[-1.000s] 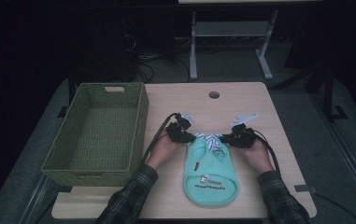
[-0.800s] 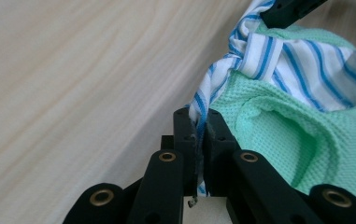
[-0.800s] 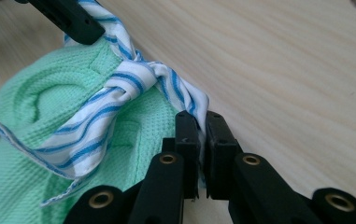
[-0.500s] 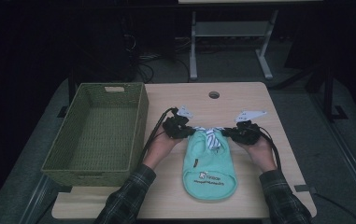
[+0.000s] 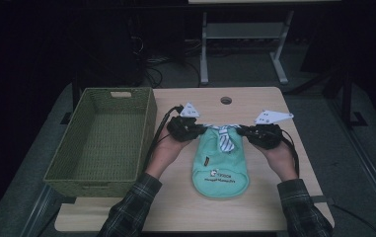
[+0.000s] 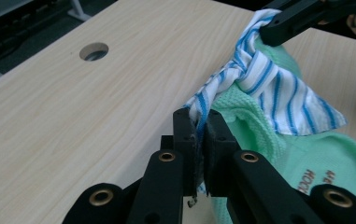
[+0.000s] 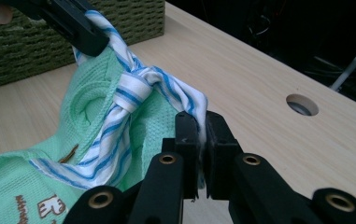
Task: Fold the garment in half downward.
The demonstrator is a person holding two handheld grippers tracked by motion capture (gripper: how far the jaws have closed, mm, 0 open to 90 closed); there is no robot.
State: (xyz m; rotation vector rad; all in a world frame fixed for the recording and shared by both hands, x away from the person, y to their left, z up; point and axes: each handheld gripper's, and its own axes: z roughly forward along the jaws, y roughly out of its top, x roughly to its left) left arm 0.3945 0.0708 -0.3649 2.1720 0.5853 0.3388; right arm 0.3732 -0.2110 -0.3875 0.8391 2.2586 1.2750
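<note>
A small mint-green shirt (image 5: 221, 168) with a printed logo lies on the wooden table (image 5: 259, 207), its collar end lifted. A blue-and-white striped collar with a knotted tie (image 5: 226, 140) runs across its top. My left gripper (image 5: 201, 131) is shut on the collar's left end, and in the left gripper view the striped cloth (image 6: 264, 88) is pinched between the black jaws (image 6: 202, 122). My right gripper (image 5: 242, 131) is shut on the other end; in the right gripper view the striped cloth (image 7: 133, 93) runs into its jaws (image 7: 200, 122). The shirt's lower hem rests on the table.
A green woven basket (image 5: 92, 187), empty, stands on the table's left side, close to my left hand. A round cable hole (image 5: 226, 100) sits near the far edge. Bare wood lies beyond the shirt and to its right. A metal stand is on the floor behind.
Both grippers have risen together and moved slightly away from me, lifting the shirt's collar end off the table. Both grips stayed shut.
</note>
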